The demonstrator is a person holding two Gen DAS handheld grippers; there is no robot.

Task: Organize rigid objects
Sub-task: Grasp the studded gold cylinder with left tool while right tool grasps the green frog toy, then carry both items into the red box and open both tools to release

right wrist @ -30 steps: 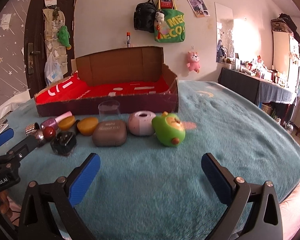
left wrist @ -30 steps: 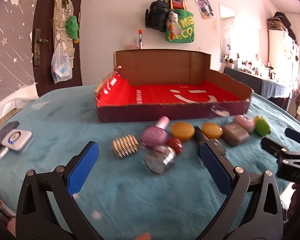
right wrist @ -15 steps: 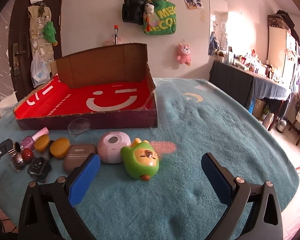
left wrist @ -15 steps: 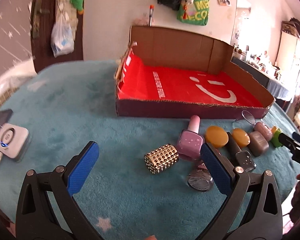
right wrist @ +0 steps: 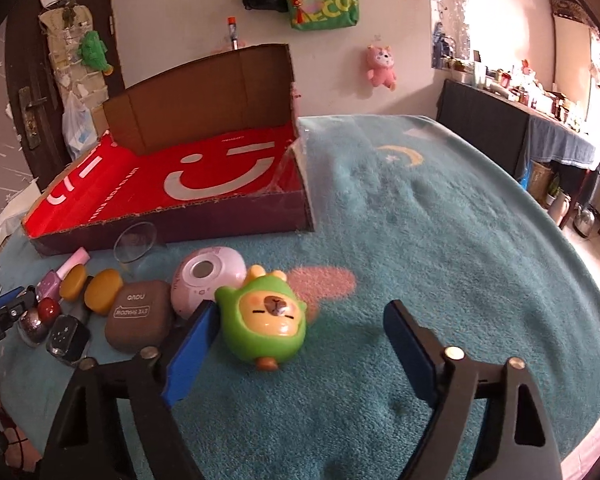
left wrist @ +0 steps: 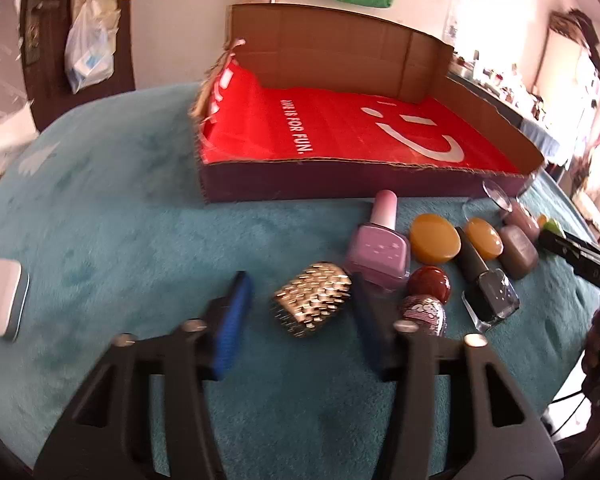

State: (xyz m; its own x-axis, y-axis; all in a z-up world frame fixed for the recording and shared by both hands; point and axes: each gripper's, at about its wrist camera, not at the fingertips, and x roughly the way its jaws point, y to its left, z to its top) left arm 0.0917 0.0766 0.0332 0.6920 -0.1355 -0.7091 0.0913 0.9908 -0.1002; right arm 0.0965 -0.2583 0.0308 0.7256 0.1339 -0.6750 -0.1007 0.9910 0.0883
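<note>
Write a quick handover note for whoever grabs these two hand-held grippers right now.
Left hand-held gripper: open, straddling the gold studded cylinder, not clamped.
Right hand-held gripper: open, green animal toy between its fingers, not gripped.
Cardboard box with red liner holds nothing visible.
All items lie on the blanket in front of the box: pink nail polish, eye shadow case and more.
Done: nothing boxed. Left: everything.

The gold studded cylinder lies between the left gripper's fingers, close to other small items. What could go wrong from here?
1. The left gripper closes beside the purple polish bottle; its right finger may push that bottle or the red ball.
2. The gold studded cylinder lies on its side on soft blanket, so it may roll or slip.
</note>
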